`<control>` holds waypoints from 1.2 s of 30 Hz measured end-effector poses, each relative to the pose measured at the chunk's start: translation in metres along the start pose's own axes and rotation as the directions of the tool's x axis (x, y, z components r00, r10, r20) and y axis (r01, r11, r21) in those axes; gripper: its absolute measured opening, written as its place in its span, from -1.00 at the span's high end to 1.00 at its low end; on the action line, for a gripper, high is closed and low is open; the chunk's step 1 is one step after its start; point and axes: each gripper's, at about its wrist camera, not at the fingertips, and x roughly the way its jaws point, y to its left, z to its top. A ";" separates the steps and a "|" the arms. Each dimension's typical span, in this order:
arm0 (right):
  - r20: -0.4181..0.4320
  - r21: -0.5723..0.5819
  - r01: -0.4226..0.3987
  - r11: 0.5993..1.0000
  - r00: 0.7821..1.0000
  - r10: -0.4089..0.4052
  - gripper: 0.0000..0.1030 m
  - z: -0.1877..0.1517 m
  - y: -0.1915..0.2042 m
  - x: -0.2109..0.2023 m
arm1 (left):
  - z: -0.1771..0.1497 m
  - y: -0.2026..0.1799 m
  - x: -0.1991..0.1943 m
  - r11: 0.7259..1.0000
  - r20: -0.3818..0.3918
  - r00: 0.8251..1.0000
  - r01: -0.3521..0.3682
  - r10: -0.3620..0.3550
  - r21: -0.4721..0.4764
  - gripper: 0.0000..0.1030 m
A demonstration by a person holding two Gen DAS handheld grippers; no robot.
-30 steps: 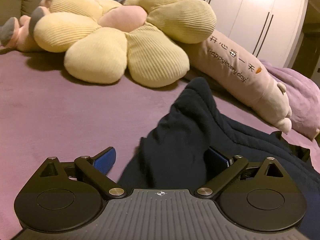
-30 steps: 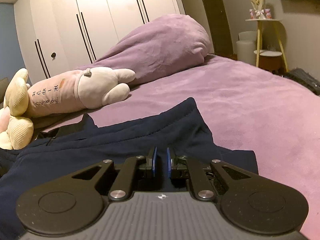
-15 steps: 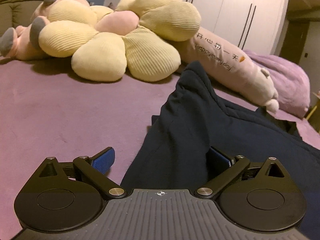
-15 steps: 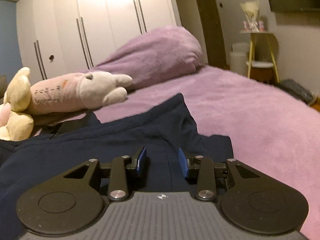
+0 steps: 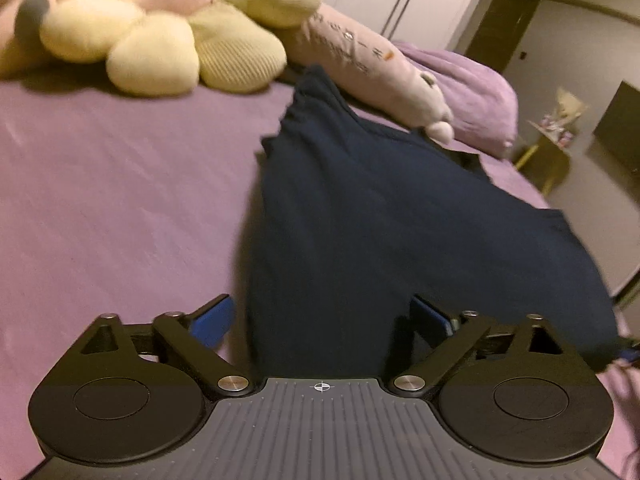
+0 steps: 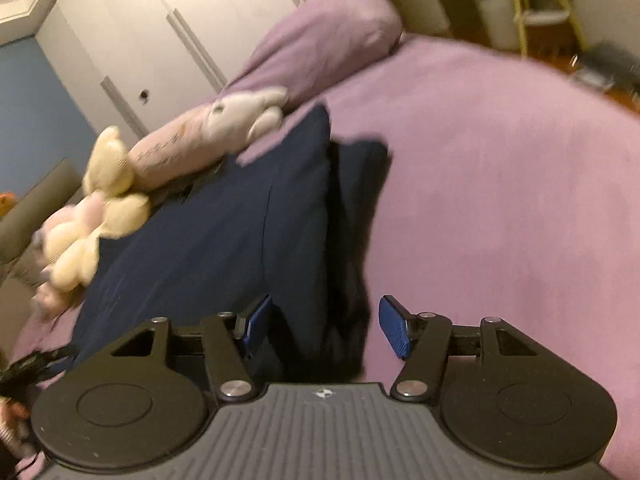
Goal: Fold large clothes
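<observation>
Since a second ago both of my views have swung and tilted, and both are now smeared with blur. My right hand-held gripper was pinched nearly together over the navy cloth then; its jaws have just been opening and now stand apart, with the edge of the dark navy garment lying between the blue pads but neither pad pressing on it. My left hand-held gripper was at its widest half a second ago and its jaws have just been closing a little, yet they are still well apart, straddling the near end of the garment without clamping it.

The garment has changed too. Earlier it was bunched, with a raised hump in front of the left camera; now it lies spread out flat and long on the purple bed. In the left view it runs away from me as a broad dark panel that narrows toward the far end, close to the long pink plush pillow. In the right view a straight seam or fold line runs down the cloth, and a darker second layer sticks out beside its right edge. The yellow flower cushion sits on the bed beyond the garment's left side, apart from it.
</observation>
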 end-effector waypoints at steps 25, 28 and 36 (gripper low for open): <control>-0.109 -0.058 -0.151 0.987 0.984 0.144 0.49 0.009 0.020 0.027 | 0.018 -0.001 0.018 0.995 -0.116 0.988 0.101 -0.099 0.017 0.04; -0.133 -0.112 -0.136 0.984 0.984 0.121 0.41 0.007 0.024 0.034 | 0.013 0.001 0.028 0.995 -0.130 0.988 0.092 -0.087 0.031 -0.18; -0.142 -0.086 -0.118 0.989 0.984 0.105 0.46 0.009 0.027 0.042 | 0.015 0.001 0.024 0.994 -0.123 0.986 0.112 -0.111 0.000 0.23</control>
